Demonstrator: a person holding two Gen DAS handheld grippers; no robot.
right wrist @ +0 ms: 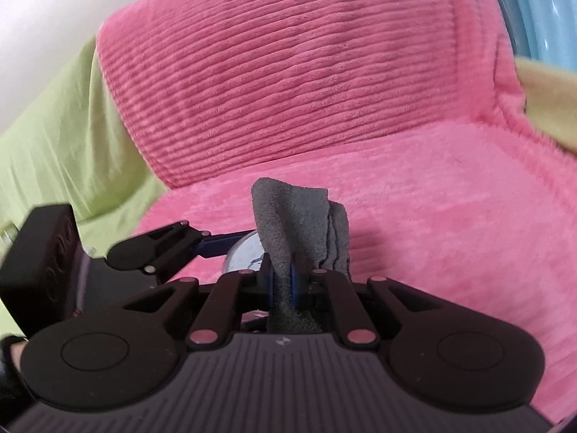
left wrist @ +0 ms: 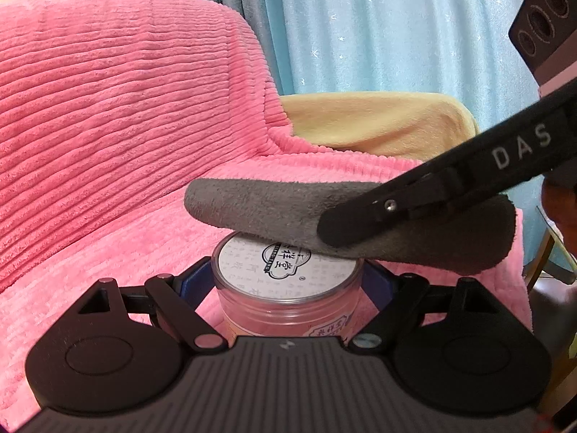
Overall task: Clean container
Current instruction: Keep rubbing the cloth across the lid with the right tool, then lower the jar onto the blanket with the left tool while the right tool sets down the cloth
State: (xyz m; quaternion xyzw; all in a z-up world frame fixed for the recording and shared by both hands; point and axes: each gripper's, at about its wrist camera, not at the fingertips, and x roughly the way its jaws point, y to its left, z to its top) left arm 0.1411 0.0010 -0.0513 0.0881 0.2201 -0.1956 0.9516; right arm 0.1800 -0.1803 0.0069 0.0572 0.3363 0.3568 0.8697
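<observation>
Pink blanket (left wrist: 108, 108), gripped container (left wrist: 288, 288), cloth (left wrist: 270, 209) on lid

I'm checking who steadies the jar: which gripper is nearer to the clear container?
Left. The left gripper is shut on the clear container, one finger on each side. The right gripper pinches the grey cloth, which lies on the container's lid.

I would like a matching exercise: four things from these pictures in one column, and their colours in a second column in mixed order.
Things:
1. cloth
2. container lid
3. blanket
4. curtain

Colours:
A. pink
B. light blue
C. grey
D. white with dark print

Pairs: 1-C, 2-D, 3-A, 4-B
</observation>
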